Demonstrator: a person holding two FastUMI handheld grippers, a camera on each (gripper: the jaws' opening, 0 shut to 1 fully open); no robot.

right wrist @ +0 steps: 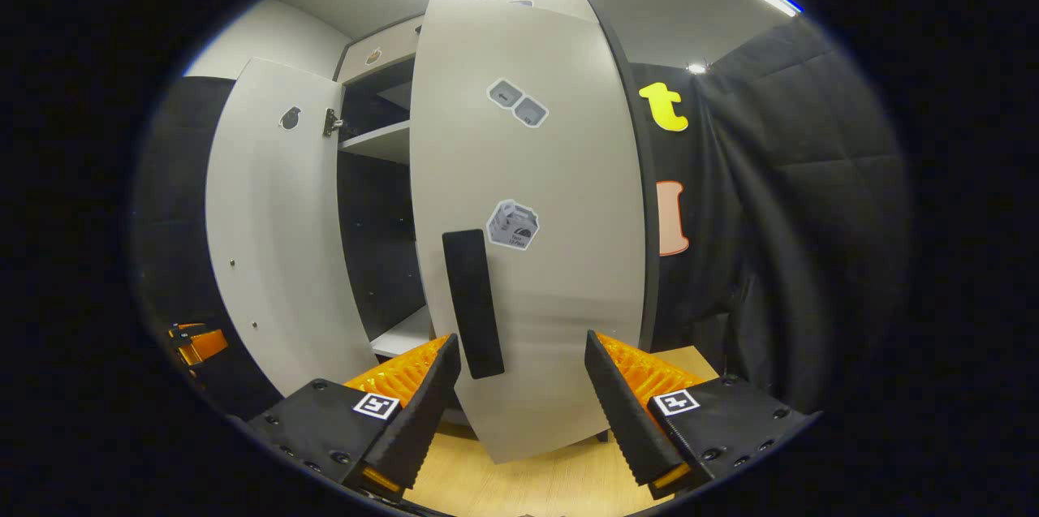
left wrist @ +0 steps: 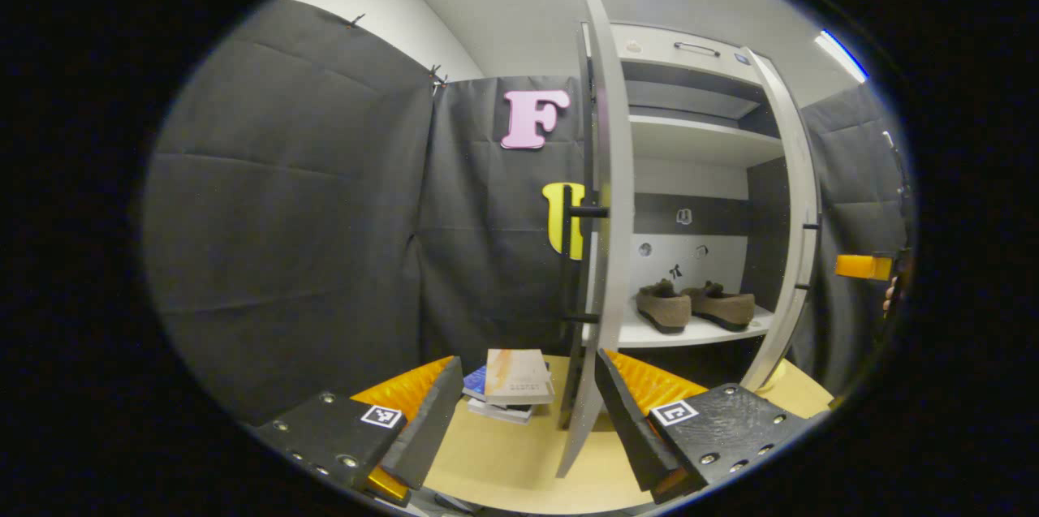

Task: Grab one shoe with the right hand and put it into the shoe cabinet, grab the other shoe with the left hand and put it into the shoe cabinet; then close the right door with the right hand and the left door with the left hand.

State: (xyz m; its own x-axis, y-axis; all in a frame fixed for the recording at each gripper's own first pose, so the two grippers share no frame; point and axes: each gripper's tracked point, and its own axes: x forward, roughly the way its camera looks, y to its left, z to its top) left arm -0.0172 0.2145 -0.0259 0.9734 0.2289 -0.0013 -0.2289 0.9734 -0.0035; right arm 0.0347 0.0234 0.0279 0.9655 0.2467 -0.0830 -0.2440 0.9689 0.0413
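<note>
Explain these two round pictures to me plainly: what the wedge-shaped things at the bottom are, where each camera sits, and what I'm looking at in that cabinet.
No robot here: a person holds a two-finger gripper in each hand, and a fisheye camera rides on each, looking forward along its fingers.

In the left gripper view, the left gripper is open and holds nothing. Ahead stands the shoe cabinet with the left door seen edge-on. Two brown shoes sit side by side on a lower shelf. A small stack of books lies on the wooden floor.

In the right gripper view, the right gripper is open and empty, close to the right door, which is ajar, near its dark handle.
</note>
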